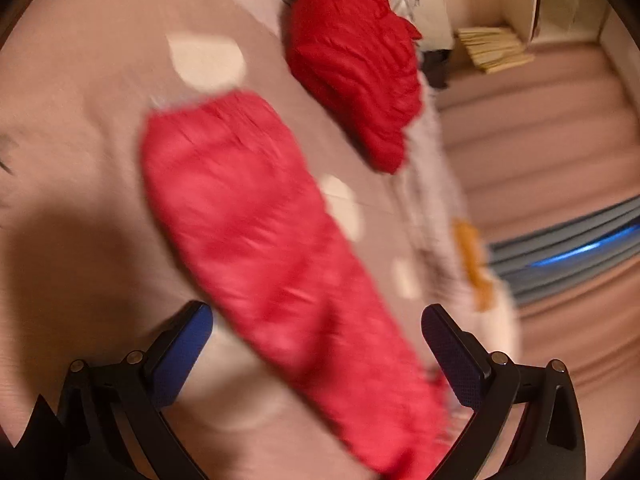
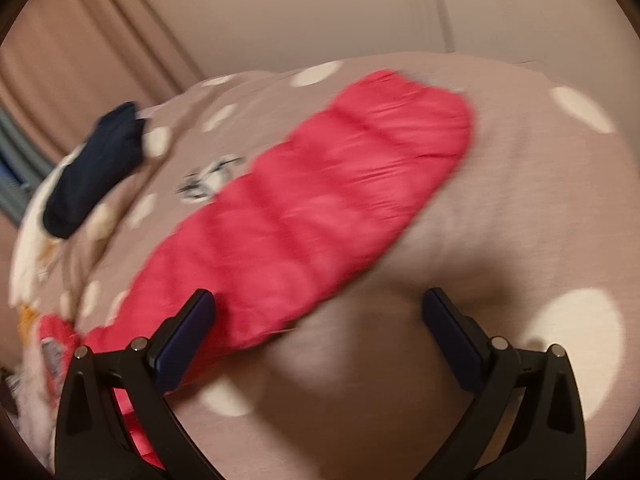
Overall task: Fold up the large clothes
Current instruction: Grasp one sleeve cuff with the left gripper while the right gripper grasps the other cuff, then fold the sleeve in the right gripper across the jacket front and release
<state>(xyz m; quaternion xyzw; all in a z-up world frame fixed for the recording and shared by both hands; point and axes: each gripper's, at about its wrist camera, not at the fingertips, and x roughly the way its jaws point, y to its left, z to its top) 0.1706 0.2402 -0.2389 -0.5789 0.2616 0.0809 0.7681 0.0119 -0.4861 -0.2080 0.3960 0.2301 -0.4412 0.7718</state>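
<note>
Both grippers hang spread wide, nothing pinched: left gripper (image 1: pixel 317 322), right gripper (image 2: pixel 319 306). Red quilted sleeve (image 1: pixel 264 232) lies flat on pink spotted bedcover (image 1: pixel 80 120), running from near right to far left, passing between the left gripper's fingers. Second red padded piece (image 1: pixel 356 68) sits bunched farther off, right of the sleeve. In right wrist view a dark navy garment (image 2: pixel 96 168) lies far left. Frames blurred.

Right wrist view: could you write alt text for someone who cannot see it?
A long pink-red quilted puffer garment lies stretched across a beige bedspread with white spots. The right tool hovers open above its near end, and a dark navy cloth lies at far left.
</note>
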